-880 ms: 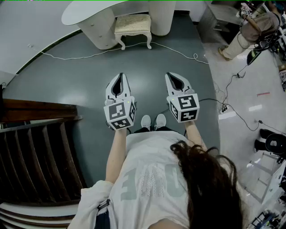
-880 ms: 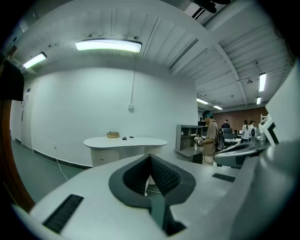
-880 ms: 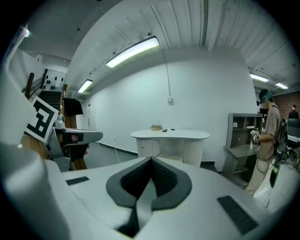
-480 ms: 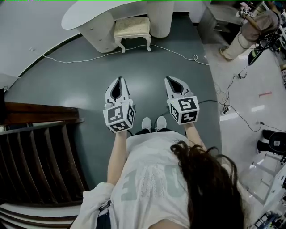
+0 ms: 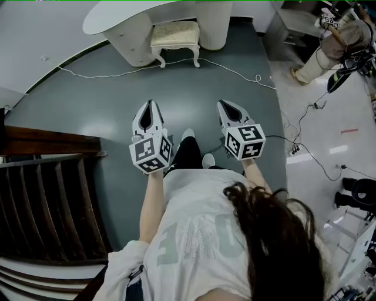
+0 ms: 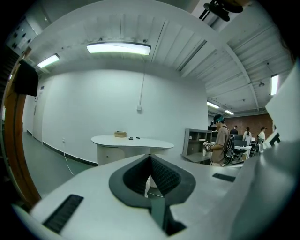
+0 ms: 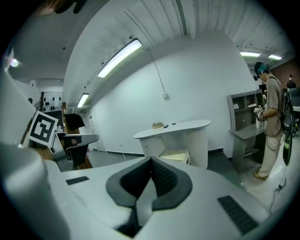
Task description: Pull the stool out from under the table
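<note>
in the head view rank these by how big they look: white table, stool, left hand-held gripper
1. white table
2. left hand-held gripper, only slightly ahead, and it sits nearer the camera, so this rank is unsure
3. stool

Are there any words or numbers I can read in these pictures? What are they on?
On the shirt: big pale letters, one looks like "E"; hair hides the rest, so no whole word reads.
The cube on the left gripper and the one on the right gripper: black-and-white square patterns, no words.
Nothing else has readable print.
</note>
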`<state>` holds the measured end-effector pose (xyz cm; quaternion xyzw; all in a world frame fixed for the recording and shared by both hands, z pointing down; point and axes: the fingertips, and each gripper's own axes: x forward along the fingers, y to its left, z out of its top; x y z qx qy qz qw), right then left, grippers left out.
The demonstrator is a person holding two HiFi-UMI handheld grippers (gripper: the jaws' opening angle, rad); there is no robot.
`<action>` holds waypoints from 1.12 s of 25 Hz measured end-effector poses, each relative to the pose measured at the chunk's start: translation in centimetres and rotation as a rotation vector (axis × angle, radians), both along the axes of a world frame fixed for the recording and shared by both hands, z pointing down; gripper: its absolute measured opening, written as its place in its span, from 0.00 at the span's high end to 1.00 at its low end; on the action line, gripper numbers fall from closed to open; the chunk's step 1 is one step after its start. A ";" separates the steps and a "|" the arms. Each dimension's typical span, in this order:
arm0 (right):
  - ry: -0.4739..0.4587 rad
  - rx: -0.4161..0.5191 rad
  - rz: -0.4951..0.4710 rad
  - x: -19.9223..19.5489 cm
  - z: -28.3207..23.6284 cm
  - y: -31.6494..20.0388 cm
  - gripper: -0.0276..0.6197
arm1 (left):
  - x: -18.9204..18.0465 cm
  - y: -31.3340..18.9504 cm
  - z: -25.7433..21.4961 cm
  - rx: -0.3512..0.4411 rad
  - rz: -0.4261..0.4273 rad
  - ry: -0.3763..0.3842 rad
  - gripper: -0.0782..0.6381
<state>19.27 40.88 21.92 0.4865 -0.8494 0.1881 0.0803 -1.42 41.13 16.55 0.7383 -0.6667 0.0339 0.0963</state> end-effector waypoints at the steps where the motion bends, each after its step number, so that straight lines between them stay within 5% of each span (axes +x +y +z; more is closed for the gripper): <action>1: 0.006 0.002 -0.001 0.0 -0.1 -0.5 0.91 | -0.1 -0.5 0.0 0.000 -0.003 -0.002 0.85; 17: 0.060 0.056 0.024 0.9 -0.7 -11.5 0.91 | 0.0 -13.3 -1.0 0.104 0.029 0.045 0.85; 28: 0.134 0.065 0.022 -5.6 -2.5 -26.7 0.91 | -4.5 -29.5 -0.8 0.041 0.107 0.032 0.85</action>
